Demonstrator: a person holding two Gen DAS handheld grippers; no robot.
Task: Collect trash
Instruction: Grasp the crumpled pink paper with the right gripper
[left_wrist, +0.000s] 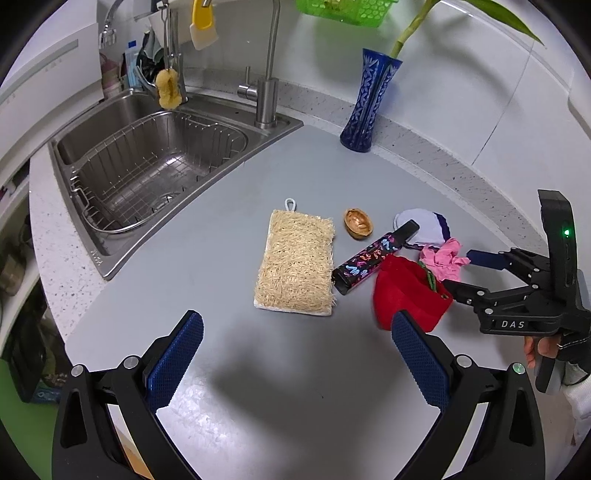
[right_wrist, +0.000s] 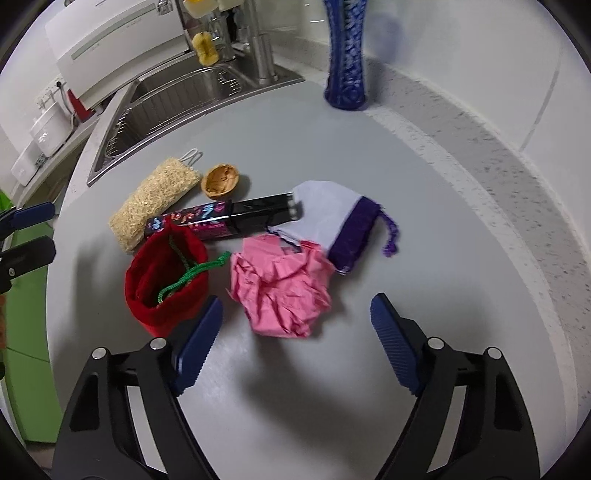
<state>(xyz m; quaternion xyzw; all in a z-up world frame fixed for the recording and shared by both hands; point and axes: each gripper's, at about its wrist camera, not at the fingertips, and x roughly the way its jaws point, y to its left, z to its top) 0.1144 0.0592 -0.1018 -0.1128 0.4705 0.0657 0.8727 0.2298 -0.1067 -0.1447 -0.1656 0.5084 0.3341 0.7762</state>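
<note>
- Ahead of your left claw (left_wrist: 297, 354), its blue pads stand wide apart over bare grey bench (left_wrist: 229, 266), with nothing between them.
- Beyond it lie a loofah pad (left_wrist: 295, 262), a nutshell half (left_wrist: 358, 224) and a black patterned box (left_wrist: 373, 258); the sink (left_wrist: 147, 166) sits to the left.
- Your right claw (left_wrist: 476, 273) reaches in from the right beside the crumpled pink paper (left_wrist: 445, 260).
- Under your right claw (right_wrist: 295, 328), the pads are apart and grip nothing; the crumpled pink paper (right_wrist: 282, 286) lies just ahead between them, untouched.
- The red drawstring pouch (right_wrist: 166, 277) stands open just left of it, a white-and-purple pouch (right_wrist: 332, 218) behind, a blue vase (right_wrist: 345, 55) far back.
</note>
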